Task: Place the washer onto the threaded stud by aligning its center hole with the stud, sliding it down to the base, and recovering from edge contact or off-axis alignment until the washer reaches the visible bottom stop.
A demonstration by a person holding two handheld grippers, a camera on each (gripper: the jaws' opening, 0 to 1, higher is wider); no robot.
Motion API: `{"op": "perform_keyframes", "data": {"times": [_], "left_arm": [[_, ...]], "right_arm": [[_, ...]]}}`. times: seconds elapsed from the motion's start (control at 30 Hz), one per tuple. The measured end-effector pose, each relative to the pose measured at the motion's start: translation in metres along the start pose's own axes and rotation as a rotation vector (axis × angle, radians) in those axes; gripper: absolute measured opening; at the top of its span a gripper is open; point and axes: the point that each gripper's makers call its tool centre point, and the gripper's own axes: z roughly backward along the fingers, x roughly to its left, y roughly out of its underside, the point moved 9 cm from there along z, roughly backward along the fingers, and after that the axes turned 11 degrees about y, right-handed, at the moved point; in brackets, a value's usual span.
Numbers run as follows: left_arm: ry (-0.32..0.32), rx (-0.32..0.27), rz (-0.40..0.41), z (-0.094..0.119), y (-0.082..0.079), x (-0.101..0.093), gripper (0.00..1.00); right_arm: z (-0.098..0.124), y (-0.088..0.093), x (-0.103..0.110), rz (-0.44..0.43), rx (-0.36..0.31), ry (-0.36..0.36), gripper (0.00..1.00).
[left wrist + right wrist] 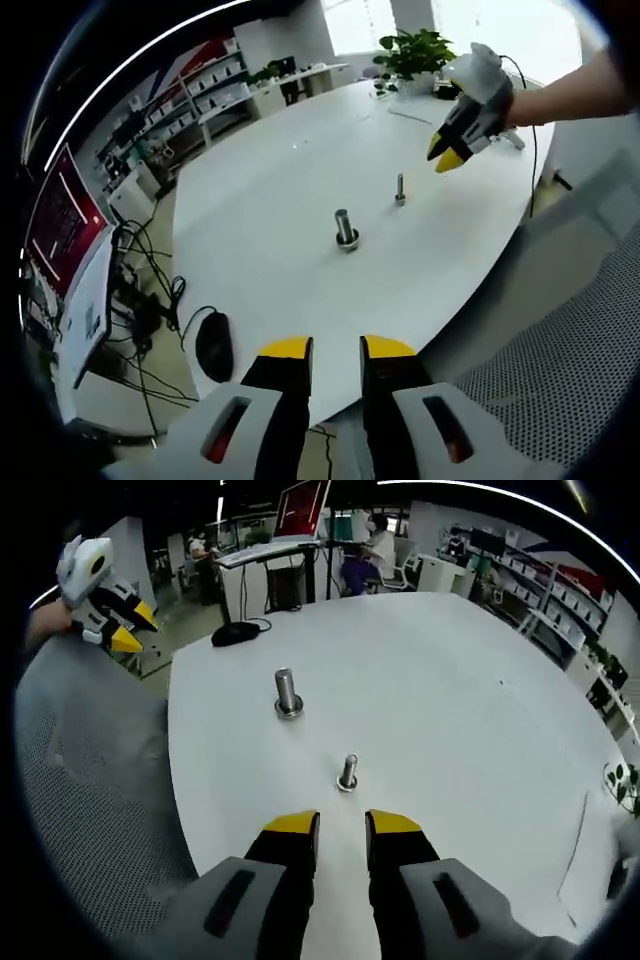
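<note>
Hovering short of the white table (450, 680), the right gripper (342, 830), jaws spread and empty, must next close on the small stud (348, 772) just ahead, the larger stud (288, 692) farther left; no washer is discernible.

Two threaded metal pieces upright on the white surface (470, 710): one thick stud (288, 693) with a washer-like collar at its base, one slimmer bolt (348, 773), well apart from each other. Same pair in the left gripper view, thick stud (346, 229) nearer, slim bolt (400, 189) beyond. Two grippers, left gripper (336, 352) and right gripper (342, 828), each with two yellow-tipped fingers (292, 825) standing apart. One black computer mouse (214, 345) at the surface edge. One potted plant (412, 55) at the far end. One red-lit monitor (303, 506) on a desk behind.
</note>
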Motion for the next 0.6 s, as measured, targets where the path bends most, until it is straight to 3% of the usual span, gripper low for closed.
{"op": "perform_keyframes", "data": {"times": [0.23, 0.5, 0.6], "left_arm": [[0.003, 0.008, -0.001, 0.000, 0.000, 0.000, 0.17], [0.006, -0.024, 0.031, 0.003, -0.001, 0.001, 0.17], [0.012, -0.025, 0.030, 0.002, -0.001, 0.000, 0.17]], "right_arm": [[0.028, 0.005, 0.002, -0.139, -0.085, 0.017, 0.21], [0.047, 0.005, 0.005, -0.145, -0.146, 0.062, 0.21], [0.058, 0.003, 0.009, -0.212, -0.174, 0.064, 0.22]]}}
